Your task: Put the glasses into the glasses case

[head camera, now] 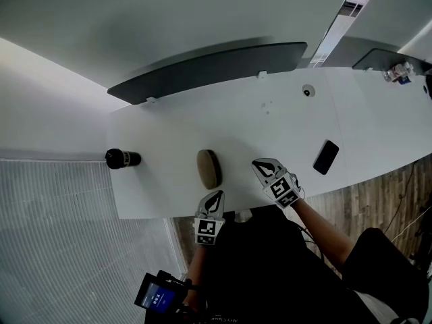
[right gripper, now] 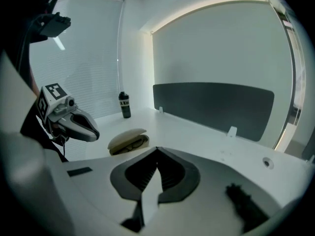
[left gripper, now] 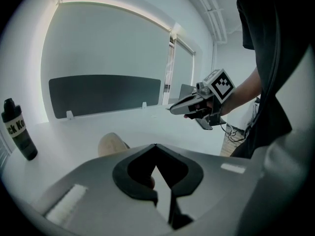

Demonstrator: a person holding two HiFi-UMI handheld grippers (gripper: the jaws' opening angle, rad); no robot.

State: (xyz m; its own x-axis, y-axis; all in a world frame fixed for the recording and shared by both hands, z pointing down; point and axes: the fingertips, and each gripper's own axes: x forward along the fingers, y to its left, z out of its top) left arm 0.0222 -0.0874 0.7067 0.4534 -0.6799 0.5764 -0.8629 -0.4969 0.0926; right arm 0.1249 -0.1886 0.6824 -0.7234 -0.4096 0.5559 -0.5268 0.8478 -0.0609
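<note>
Though not yet closed, seems nearly done with: glasses case [head camera: 208, 168] lying on the white table [head camera: 270, 120] just below the middle of the head view, glasses [right gripper: 129, 144] tucked inside under a lid propped ajar, as seen left of centre in the right gripper view. Judged as the last step: shutting the lid. Calls for bringing one tip over the raised edge and pressing down until seated, with the other bracing the base against sliding on the smooth top.

Oval and pebble-like in shape, tan, matte, apparently a rigid clamshell; dark frame inside, finer detail too small to tell.

Just below the case in the head view, left gripper [head camera: 214, 200], jaws drawn together on nothing, close to the case but apparently short of contact. To the right of the case, right gripper [head camera: 260, 165], likewise pinched together and empty, clear of the case. Grey moulded shells, black ribbed pads, marker cubes behind.

Farther out: black cylindrical bottle [head camera: 122, 158] at the left table edge, glossy black phone [head camera: 326, 156] lying flat at right, dark divider panel [head camera: 209, 73] along the far edge.
</note>
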